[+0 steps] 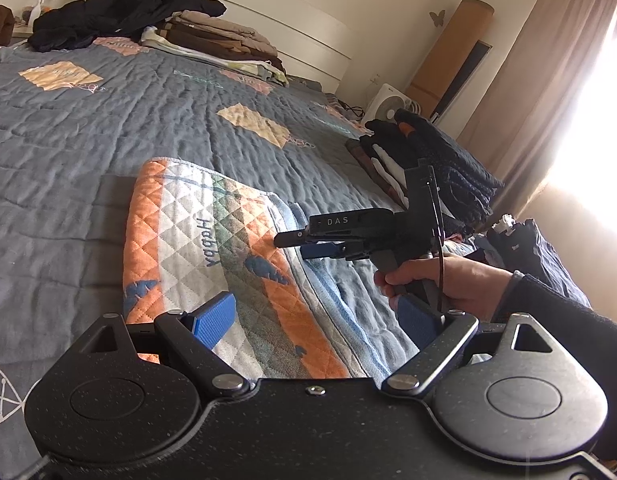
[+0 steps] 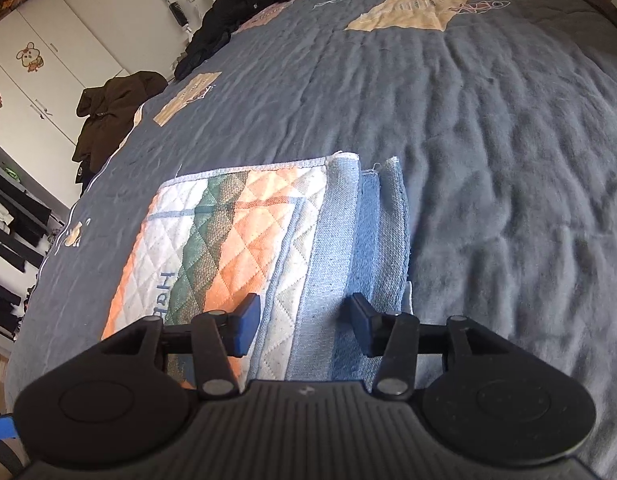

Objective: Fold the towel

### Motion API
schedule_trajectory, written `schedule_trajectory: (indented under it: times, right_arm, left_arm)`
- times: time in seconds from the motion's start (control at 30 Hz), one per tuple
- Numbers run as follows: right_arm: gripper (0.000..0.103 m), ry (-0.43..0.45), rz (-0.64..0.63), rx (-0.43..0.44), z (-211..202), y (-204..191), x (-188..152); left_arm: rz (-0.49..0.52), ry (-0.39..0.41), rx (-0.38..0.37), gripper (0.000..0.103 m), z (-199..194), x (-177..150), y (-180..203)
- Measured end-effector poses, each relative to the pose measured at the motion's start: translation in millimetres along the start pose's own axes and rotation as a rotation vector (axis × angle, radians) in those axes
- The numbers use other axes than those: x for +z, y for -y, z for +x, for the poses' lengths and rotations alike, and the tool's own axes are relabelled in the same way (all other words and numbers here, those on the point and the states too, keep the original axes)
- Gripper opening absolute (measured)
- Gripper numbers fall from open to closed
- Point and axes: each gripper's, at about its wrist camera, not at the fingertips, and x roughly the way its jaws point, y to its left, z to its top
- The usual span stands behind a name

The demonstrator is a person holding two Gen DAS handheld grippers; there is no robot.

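Observation:
The towel (image 1: 228, 248) lies folded flat on the bed, quilted in orange, white and green with blue borders. My left gripper (image 1: 314, 316) hovers over its near end, jaws wide open with nothing between the blue pads (image 1: 212, 318). My right gripper (image 1: 294, 245), held in a hand (image 1: 448, 280), sits low over the towel's right blue edge. In the right wrist view the towel (image 2: 236, 240) shows its stacked blue layers at the right side, and the right gripper (image 2: 304, 326) stands open just above them, holding nothing.
A grey-blue quilted bedspread (image 1: 88, 140) covers the bed. Folded clothes (image 1: 212, 36) and a black jacket (image 1: 120, 12) lie by the headboard. A dark clothes pile (image 1: 440, 168) sits at the right edge, near a white fan (image 1: 388, 108). A brown jacket (image 2: 112, 108) hangs off the far side.

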Motion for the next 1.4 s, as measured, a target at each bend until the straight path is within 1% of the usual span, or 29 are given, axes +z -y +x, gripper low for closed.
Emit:
schedule_trajectory:
  times: [0.07, 0.17, 0.33, 0.4, 0.43, 0.5, 0.57, 0.63, 0.67, 0.83, 0.9, 0.93, 0.97, 1.0, 1.07, 1.2, 1.33, 1.4]
  right_arm:
    - [0.058, 0.017, -0.011, 0.003, 4.1, -1.2, 1.7]
    - [0.059, 0.048, -0.004, 0.005, 9.4, 0.2, 7.7]
    - [0.059, 0.088, 0.095, 0.069, 9.2, 12.2, 14.3]
    - [0.054, 0.095, 0.121, 0.094, 5.6, 16.4, 14.0]
    - [0.05, 0.097, 0.129, 0.113, 2.9, 18.0, 13.6]
    - [0.038, 0.113, 0.142, 0.146, -4.2, 20.7, 12.8]
    - [0.02, 0.112, 0.156, 0.187, -9.2, 22.5, 13.4]
    - [0.015, 0.086, 0.136, 0.196, -8.6, 19.2, 13.9]
    - [0.015, 0.072, 0.124, 0.198, -7.9, 17.3, 14.2]
    - [0.019, 0.002, 0.072, 0.116, 7.5, 13.1, 12.3]
    - [0.018, 0.0, 0.056, 0.098, 8.3, 11.5, 11.1]
    - [0.015, 0.0, 0.048, 0.09, 8.4, 10.6, 10.6]
    - [0.007, 0.01, 0.049, 0.076, 6.7, 10.0, 10.9]
    - [0.002, 0.023, 0.053, 0.06, 4.1, 10.4, 11.8]
    - [0.001, 0.052, 0.064, 0.037, -2.4, 13.2, 13.7]
    - [0.001, 0.105, 0.074, 0.042, -14.3, 15.8, 16.4]
    - [0.001, 0.139, 0.068, 0.022, -22.8, 12.8, 18.4]
    - [0.001, 0.13, 0.065, -0.007, -20.9, 15.8, 18.2]
  left_arm:
    - [0.004, -0.001, 0.002, 0.087, 0.1, -0.4, 0.7]
    - [0.005, -0.001, 0.003, 0.087, 0.3, -0.5, 0.8]
    - [0.004, -0.004, 0.006, 0.087, 1.2, -0.4, -0.6]
    - [0.005, -0.004, 0.008, 0.087, 1.0, -0.5, -0.8]
    - [0.005, -0.004, 0.008, 0.087, 0.8, -0.6, -0.9]
    - [0.005, -0.003, 0.007, 0.087, 0.6, -0.6, -0.7]
    - [0.007, -0.003, 0.007, 0.087, 0.5, -0.8, -0.1]
    - [0.009, -0.003, 0.006, 0.087, 0.8, -1.0, 0.4]
    - [0.011, -0.004, 0.007, 0.087, 1.1, -1.2, 0.7]
    - [0.014, -0.005, 0.011, 0.087, 0.9, -1.9, 1.4]
    - [0.012, -0.006, 0.011, 0.087, 1.5, -1.8, 0.3]
    - [0.012, -0.007, 0.012, 0.087, 1.7, -1.9, -0.1]
    - [0.011, -0.008, 0.012, 0.087, 1.9, -1.9, -0.4]
    - [0.011, -0.009, 0.013, 0.087, 2.0, -2.0, -0.8]
    - [0.012, -0.007, 0.012, 0.087, 1.7, -1.8, -0.9]
    - [0.013, -0.005, 0.011, 0.087, 1.1, -1.6, -1.6]
    - [0.013, -0.003, 0.013, 0.087, 0.3, -1.6, -2.6]
    - [0.012, -0.002, 0.011, 0.087, -0.1, -1.7, -2.8]
